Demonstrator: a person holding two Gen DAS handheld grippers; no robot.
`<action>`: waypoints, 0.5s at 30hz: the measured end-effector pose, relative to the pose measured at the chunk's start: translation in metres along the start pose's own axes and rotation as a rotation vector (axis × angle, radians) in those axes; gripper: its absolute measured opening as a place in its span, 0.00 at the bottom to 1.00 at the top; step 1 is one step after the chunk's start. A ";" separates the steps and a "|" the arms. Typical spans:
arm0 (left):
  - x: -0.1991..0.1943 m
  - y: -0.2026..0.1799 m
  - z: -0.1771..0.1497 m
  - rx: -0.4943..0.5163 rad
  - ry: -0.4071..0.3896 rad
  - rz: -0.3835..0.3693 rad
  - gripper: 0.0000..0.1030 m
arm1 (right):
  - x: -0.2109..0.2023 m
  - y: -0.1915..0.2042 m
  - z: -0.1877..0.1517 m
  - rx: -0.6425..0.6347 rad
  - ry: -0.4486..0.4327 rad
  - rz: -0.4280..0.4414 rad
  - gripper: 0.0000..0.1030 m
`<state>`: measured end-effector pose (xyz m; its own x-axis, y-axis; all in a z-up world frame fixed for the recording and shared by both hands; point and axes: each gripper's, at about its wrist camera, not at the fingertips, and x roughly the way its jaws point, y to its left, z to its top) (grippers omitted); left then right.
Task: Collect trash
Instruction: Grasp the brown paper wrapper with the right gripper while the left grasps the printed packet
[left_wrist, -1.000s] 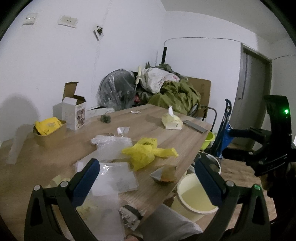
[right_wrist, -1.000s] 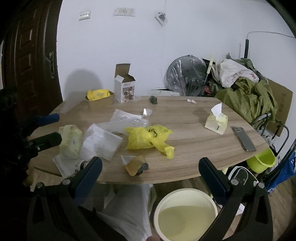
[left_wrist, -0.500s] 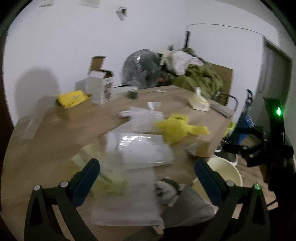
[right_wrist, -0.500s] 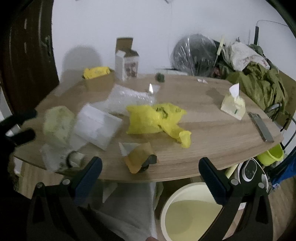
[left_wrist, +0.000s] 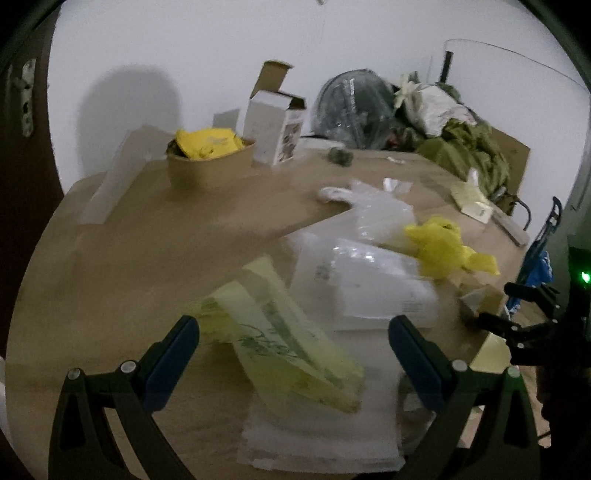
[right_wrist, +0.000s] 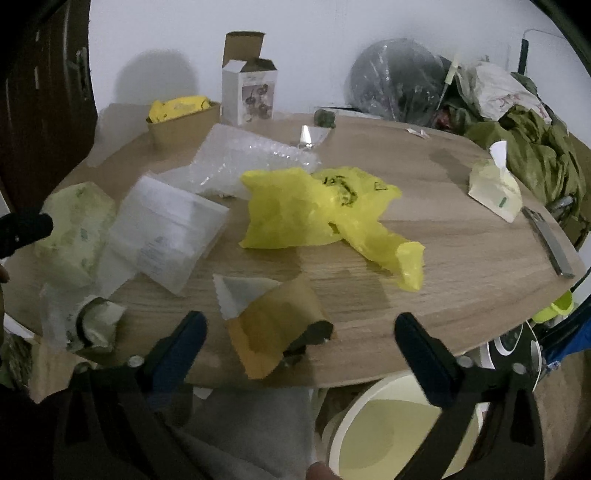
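Both tongs spread wide and holding nothing, over a wooden table strewn with trash.

Left to right in the right wrist view: a pale green wrapper at the near left, a clear plastic sleeve, bubble wrap behind it, a crumpled yellow bag in the middle, a brown paper scrap at the near edge between the right gripper fingers, and a tissue pack at the far right. Only this view shows the cream bin below the table's near edge. The blurred left wrist view shows the left gripper spread around the green wrapper, with the yellow bag to the right, and the paper bowl and white carton at the far side.
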<state>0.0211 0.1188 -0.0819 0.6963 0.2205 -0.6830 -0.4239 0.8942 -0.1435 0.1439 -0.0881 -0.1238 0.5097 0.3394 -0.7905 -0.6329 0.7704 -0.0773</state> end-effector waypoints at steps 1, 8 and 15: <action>0.002 0.001 0.000 -0.010 0.005 0.005 0.99 | 0.003 0.000 0.001 -0.001 0.006 0.002 0.91; 0.014 0.008 -0.002 -0.043 0.046 0.017 0.99 | 0.010 -0.001 0.002 -0.019 0.009 0.021 0.83; 0.018 0.007 -0.001 -0.043 0.065 -0.002 0.86 | 0.013 0.002 0.003 -0.030 0.009 0.039 0.69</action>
<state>0.0300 0.1283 -0.0963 0.6588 0.1922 -0.7273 -0.4480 0.8769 -0.1741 0.1511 -0.0800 -0.1326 0.4791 0.3645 -0.7985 -0.6694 0.7401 -0.0639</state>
